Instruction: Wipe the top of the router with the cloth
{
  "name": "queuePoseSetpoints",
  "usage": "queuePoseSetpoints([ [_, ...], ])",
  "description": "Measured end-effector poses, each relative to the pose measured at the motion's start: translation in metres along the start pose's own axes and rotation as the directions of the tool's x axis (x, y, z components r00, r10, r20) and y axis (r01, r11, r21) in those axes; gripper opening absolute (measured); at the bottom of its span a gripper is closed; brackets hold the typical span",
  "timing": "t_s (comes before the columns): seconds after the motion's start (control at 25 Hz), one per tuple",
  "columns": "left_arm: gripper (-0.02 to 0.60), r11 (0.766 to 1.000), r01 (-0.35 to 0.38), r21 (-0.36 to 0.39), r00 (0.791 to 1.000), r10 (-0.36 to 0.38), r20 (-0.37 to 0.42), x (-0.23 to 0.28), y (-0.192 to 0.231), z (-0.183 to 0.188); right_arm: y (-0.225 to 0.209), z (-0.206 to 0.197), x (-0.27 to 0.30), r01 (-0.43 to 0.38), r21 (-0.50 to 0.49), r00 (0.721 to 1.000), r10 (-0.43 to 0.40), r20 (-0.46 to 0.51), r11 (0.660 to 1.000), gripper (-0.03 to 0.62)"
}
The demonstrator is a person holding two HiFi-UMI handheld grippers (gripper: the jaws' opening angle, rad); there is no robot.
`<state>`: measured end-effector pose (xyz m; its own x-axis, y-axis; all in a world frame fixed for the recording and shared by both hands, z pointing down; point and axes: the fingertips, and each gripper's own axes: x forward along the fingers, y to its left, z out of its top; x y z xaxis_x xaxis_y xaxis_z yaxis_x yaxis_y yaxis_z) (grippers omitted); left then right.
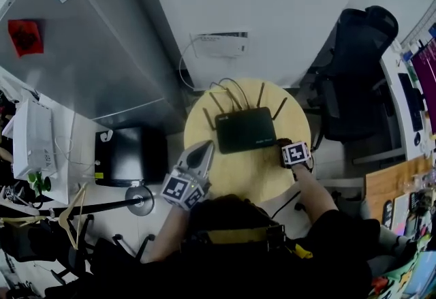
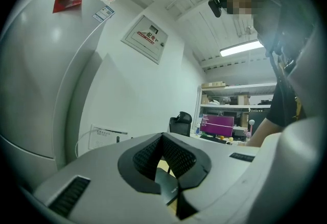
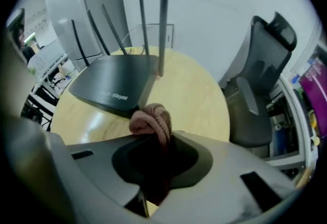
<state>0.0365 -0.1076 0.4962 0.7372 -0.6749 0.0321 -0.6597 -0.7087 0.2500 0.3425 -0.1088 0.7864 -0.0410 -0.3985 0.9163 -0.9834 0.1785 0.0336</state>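
A black router (image 1: 245,129) with several upright antennas lies on the round yellow table (image 1: 204,117). My right gripper (image 1: 285,150) sits at the router's right front corner, shut on a pinkish-brown cloth (image 3: 152,119). The cloth bunches out past the jaws of that right gripper (image 3: 158,139), just short of the router (image 3: 117,82). My left gripper (image 1: 204,151) hovers over the table's front left, jaws together and holding nothing. In its own view the left gripper (image 2: 163,139) tilts up toward the wall, and a corner of the router (image 2: 166,185) shows through the gap.
A black office chair (image 1: 354,80) stands right of the table. A grey refrigerator (image 1: 88,45) and a black box (image 1: 129,154) on the floor are to the left. A white wall box (image 1: 219,44) with cables is behind the table. Desks with a monitor (image 2: 217,126) stand at the far right.
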Motion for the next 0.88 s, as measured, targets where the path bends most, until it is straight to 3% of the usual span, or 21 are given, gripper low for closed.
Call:
queuePoseSetpoints([
  [0.12, -0.006, 1.0, -0.031, -0.004, 0.999, 0.031, -0.01, -0.008, -0.003, -0.003, -0.038, -0.01, -0.019, 0.088, 0.148, 0.994, -0.097, 0.054, 0.985, 0.06],
  [0.24, -0.005, 0.999, -0.042, 0.014, 0.999, 0.042, -0.026, -0.018, -0.005, -0.008, -0.046, -0.01, -0.037, -0.006, 0.333, 0.979, -0.063, 0.196, 0.943, 0.06],
  [0.32, -0.006, 0.999, -0.041, 0.008, 0.999, 0.042, -0.029, -0.026, -0.004, -0.01, -0.043, -0.01, -0.054, -0.056, 0.396, 0.953, -0.069, 0.295, 0.916, 0.06],
  [0.44, -0.006, 1.0, -0.027, 0.0, 1.0, 0.027, -0.012, -0.038, -0.003, -0.008, -0.028, -0.019, -0.084, -0.073, 0.4, 0.919, -0.095, 0.384, 0.914, 0.06],
  [0.6, -0.006, 0.998, 0.04, 0.052, 0.999, -0.041, 0.014, -0.065, -0.01, 0.003, 0.016, -0.02, -0.133, -0.061, 0.375, 0.864, -0.139, 0.484, 0.925, 0.058],
  [0.72, -0.006, 0.995, 0.085, 0.051, 0.996, -0.086, 0.024, -0.097, -0.01, 0.003, 0.066, -0.009, -0.182, -0.109, 0.377, 0.788, -0.152, 0.597, 0.92, 0.058],
  [0.88, -0.005, 0.985, 0.154, 0.08, 0.987, -0.157, 0.037, -0.151, -0.007, 0.009, 0.157, -0.005, -0.232, -0.086, 0.284, 0.692, -0.148, 0.707, 0.955, 0.058],
])
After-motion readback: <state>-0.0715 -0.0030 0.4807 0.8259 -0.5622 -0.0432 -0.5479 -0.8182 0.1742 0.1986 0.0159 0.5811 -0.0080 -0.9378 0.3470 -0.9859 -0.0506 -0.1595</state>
